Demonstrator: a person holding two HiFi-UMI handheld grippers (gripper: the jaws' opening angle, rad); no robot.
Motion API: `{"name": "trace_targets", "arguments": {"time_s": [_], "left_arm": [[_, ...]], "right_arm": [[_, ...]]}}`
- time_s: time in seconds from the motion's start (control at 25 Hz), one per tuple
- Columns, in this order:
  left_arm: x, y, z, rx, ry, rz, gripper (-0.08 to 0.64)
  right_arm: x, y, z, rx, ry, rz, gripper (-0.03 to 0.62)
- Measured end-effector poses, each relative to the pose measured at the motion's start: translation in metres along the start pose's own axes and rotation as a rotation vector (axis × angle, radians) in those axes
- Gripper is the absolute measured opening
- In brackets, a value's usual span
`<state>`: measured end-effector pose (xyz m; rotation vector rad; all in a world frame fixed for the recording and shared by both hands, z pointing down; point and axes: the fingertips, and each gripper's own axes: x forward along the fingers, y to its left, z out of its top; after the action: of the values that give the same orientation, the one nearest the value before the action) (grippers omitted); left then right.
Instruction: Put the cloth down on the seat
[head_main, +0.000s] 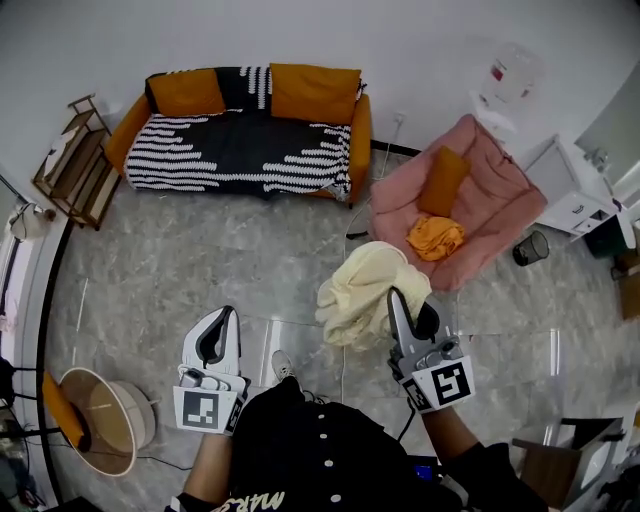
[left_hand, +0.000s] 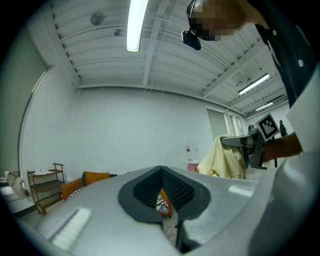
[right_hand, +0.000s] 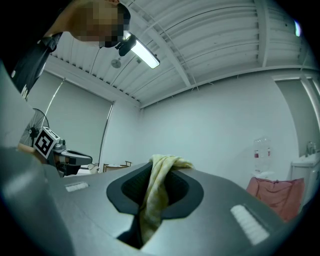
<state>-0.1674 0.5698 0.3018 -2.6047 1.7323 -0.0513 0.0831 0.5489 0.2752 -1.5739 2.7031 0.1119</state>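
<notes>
A pale yellow cloth hangs bunched from my right gripper, which is shut on it, above the grey floor just left of the pink armchair. In the right gripper view the cloth is pinched between the jaws and drapes over their tip. The armchair's seat holds an orange cushion and a crumpled orange cloth. My left gripper is held lower left, shut with nothing in it. The left gripper view shows the yellow cloth off to the right.
An orange sofa with a black-and-white throw stands against the far wall. A wooden shelf is at the left, a round wicker basket lower left, a white cabinet and a small bin right of the armchair.
</notes>
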Motion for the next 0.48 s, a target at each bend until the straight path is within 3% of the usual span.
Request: {"name": "trace_targets", "arguments": {"time_s": [0.32,0.48], "left_arm": [[0.042,0.036,-0.005,-0.007,0.019,-0.042,0.000],[0.062,0.053,0.001,0.001,-0.011,-0.074,0.000]], "right_arm": [[0.047,-0.009,0.004,-0.003,-0.011,-0.039,0.067],[0.070,-0.012,0.003,-0.012,-0.011,-0.063,0.067]]}}
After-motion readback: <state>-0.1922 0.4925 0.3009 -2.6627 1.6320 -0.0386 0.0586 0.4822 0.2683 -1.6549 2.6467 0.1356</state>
